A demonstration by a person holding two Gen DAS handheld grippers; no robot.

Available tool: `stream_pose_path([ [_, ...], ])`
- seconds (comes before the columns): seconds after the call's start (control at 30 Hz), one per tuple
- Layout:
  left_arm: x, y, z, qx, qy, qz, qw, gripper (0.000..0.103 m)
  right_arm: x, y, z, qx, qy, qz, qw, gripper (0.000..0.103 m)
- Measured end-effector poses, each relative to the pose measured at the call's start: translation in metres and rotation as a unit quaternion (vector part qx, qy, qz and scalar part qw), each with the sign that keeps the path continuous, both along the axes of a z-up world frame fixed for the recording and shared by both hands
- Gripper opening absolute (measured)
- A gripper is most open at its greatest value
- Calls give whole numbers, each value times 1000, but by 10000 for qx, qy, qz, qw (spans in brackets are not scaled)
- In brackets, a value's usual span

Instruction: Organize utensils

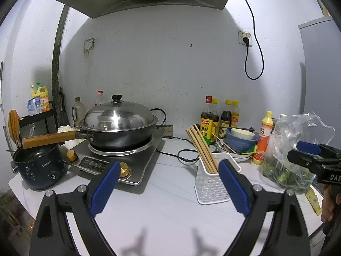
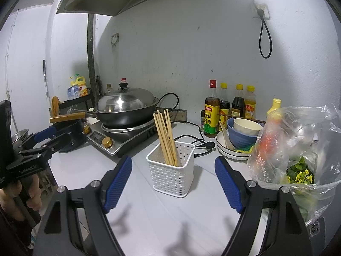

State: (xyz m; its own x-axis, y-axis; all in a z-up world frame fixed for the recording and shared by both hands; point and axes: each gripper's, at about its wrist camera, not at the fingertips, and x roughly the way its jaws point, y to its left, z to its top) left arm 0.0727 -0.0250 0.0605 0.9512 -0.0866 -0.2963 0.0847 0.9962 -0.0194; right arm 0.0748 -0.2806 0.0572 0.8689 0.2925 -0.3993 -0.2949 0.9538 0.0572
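A white perforated utensil holder (image 1: 211, 183) (image 2: 171, 171) stands on the white counter. Several wooden chopsticks (image 1: 200, 147) (image 2: 166, 136) stand in it, leaning left. My left gripper (image 1: 168, 183) is open and empty above the counter, just left of the holder. My right gripper (image 2: 173, 184) is open and empty, its jaws either side of the holder and nearer the camera. The right gripper also shows at the right edge of the left wrist view (image 1: 309, 155). The left gripper also shows at the left edge of the right wrist view (image 2: 40, 143).
A lidded wok (image 1: 119, 125) (image 2: 125, 108) sits on an induction cooker (image 1: 119, 160). A dark pot (image 1: 38, 166) stands left. Sauce bottles (image 1: 219, 119) (image 2: 230, 106), stacked bowls (image 1: 240, 140) (image 2: 243, 136), a black cable (image 2: 196, 143) and a plastic bag of greens (image 1: 292, 149) (image 2: 296, 155) crowd the right.
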Motion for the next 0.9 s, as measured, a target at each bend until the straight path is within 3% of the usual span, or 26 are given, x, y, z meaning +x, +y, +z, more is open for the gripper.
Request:
stream_pose_path([
  [0.9, -11, -23, -4, 26, 12, 13, 10000, 93, -6, -15, -5, 57, -50, 112, 9999, 79],
])
